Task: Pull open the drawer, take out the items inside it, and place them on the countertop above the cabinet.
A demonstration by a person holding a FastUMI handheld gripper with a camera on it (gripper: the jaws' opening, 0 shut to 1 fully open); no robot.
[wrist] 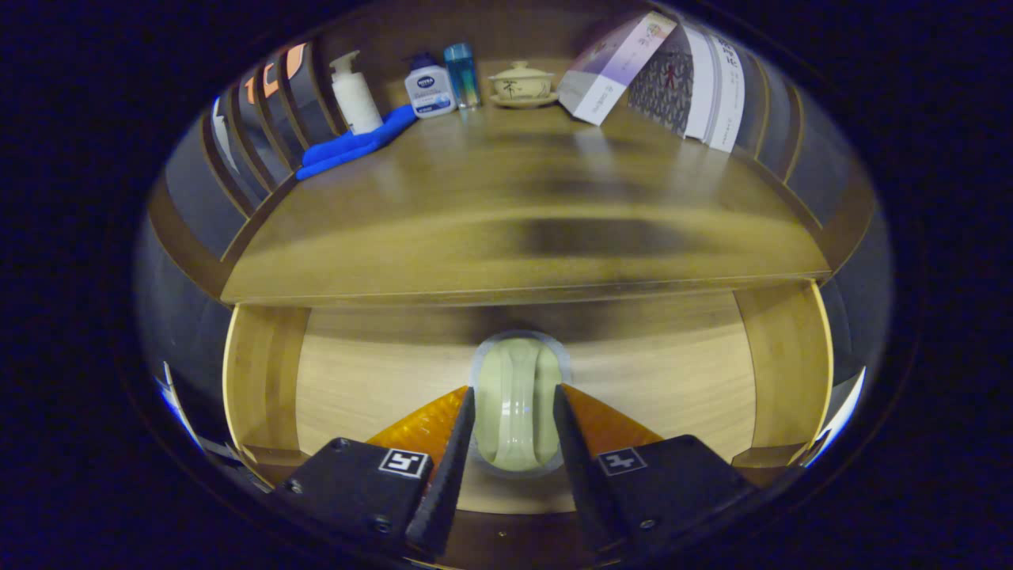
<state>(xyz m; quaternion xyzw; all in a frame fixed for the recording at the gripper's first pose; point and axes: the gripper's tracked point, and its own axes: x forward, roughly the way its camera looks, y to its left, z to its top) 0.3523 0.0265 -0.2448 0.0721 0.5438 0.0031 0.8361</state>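
The drawer [265, 372] stands pulled open under the wooden countertop [514, 214], its pale wooden floor showing on both sides of the fingers. A pale green ceramic piece [516, 412], rounded like a small cup or lid turned on its side, sits between the fingers over the drawer's middle. My gripper [514, 393] is shut on it, one finger pressing each side. I cannot tell whether the piece is lifted off the drawer floor. The front edge of the countertop lies just beyond and above it.
At the back of the countertop stand a white pump bottle [354, 93], a white and blue bottle [428, 89], a clear blue bottle [461, 74] and a lidded ceramic cup on a saucer [521, 82]. A blue cloth [354, 144] lies at the back left, leaning booklets [681, 79] at the back right.
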